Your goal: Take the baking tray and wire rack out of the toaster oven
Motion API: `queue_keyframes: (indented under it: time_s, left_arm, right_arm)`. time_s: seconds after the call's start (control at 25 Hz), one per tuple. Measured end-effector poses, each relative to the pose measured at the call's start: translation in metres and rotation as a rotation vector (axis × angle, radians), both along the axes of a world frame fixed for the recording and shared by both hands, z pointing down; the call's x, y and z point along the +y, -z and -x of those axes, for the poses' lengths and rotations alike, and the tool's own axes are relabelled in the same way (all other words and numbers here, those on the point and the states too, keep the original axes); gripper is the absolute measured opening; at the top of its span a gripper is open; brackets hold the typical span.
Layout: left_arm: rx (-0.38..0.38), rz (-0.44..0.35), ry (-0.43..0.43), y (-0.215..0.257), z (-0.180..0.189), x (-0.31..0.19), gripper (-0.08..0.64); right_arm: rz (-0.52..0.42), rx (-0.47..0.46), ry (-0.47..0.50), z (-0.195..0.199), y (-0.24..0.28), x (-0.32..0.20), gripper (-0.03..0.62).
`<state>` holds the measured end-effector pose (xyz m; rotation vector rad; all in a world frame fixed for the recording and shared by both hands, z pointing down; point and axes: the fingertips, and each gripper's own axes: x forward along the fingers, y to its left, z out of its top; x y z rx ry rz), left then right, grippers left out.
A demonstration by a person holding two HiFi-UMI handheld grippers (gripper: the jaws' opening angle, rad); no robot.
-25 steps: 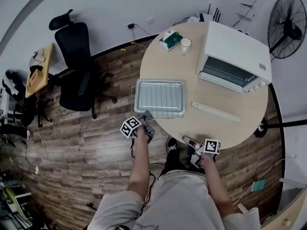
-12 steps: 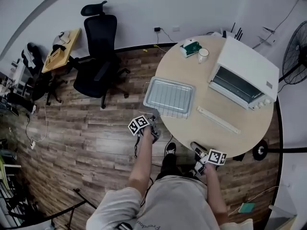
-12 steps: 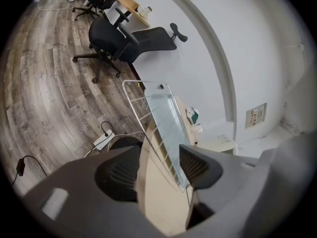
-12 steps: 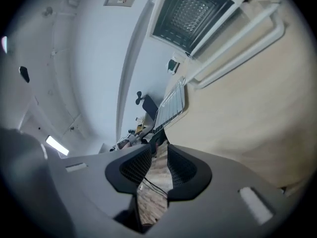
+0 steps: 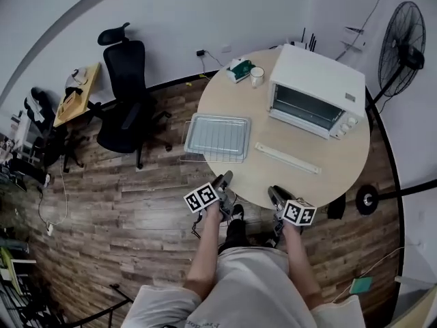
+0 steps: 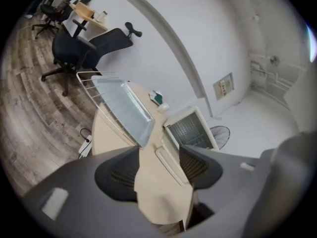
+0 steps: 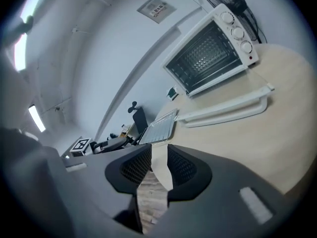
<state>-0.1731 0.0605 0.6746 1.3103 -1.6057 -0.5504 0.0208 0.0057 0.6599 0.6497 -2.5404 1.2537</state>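
The silver baking tray (image 5: 217,137) lies on the wire rack (image 5: 190,157) at the left of the round table (image 5: 321,176), outside the white toaster oven (image 5: 314,91). My left gripper (image 5: 224,182) hangs off the table's near edge, just short of the tray, open and empty. My right gripper (image 5: 275,195) hovers at the near edge too, its jaws a narrow gap apart with nothing between them. The left gripper view shows the tray (image 6: 124,108), the rack's rim (image 6: 86,78) and the oven (image 6: 190,130) beyond the gripper (image 6: 158,157). In the right gripper view, the oven (image 7: 210,53) and tray (image 7: 161,128) lie beyond the gripper (image 7: 159,165).
A long white strip (image 5: 287,158) lies on the table in front of the oven. A mug (image 5: 257,76) and a green box (image 5: 239,67) stand at the far edge. A black office chair (image 5: 126,94) stands left of the table and a fan (image 5: 403,33) to the right.
Both grippers have drawn back from the table toward my body. The left one has come away from the near edge of the rack. Tray and rack stay where they lay.
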Motion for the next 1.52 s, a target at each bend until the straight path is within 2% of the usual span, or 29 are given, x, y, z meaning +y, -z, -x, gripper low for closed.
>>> queue_keyframes:
  time_s: [0.12,0.24,0.4,0.52,0.68,0.84,0.96,1.08,1.28,1.52]
  left_arm:
    - [-0.107,-0.046,-0.064,0.028,-0.039,-0.011,0.275]
    - [-0.246,-0.066,-0.128,0.051,-0.071,-0.014,0.275]
    - [-0.477,-0.046,-0.205,0.064,-0.101,-0.005,0.273]
    - [-0.567,-0.025,-0.254,0.067,-0.122,0.0,0.273]
    - [-0.615,-0.003,-0.251,0.068,-0.13,0.007,0.272]
    - [-0.632,0.027,-0.208,0.07,-0.123,0.011,0.234]
    - [-0.649,0.042,-0.174,0.073,-0.114,0.019,0.111]
    - [-0.661,0.028,-0.149,0.08,-0.109,0.021,0.062]
    - [-0.633,-0.001,-0.153,0.083,-0.117,0.021,0.055]
    - [-0.625,0.006,-0.156,0.084,-0.114,0.024,0.055]
  right_arm:
    - [-0.06,0.016,-0.04,-0.025,0.01,-0.005,0.077]
    - [-0.097,0.025,-0.097,-0.05,0.015,-0.01,0.077]
    - [-0.15,0.029,-0.121,-0.068,0.023,-0.01,0.077]
    - [-0.215,0.06,-0.11,-0.081,0.029,-0.01,0.077]
    - [-0.277,0.088,-0.117,-0.097,0.032,-0.014,0.077]
    - [-0.283,0.088,-0.142,-0.109,0.029,-0.017,0.075]
    - [-0.276,0.08,-0.156,-0.114,0.027,-0.012,0.037]
    - [-0.295,0.071,-0.156,-0.113,0.032,-0.012,0.013]
    - [-0.332,0.053,-0.16,-0.123,0.041,-0.013,-0.001]
    - [-0.354,0.062,-0.137,-0.12,0.042,-0.01,-0.001]
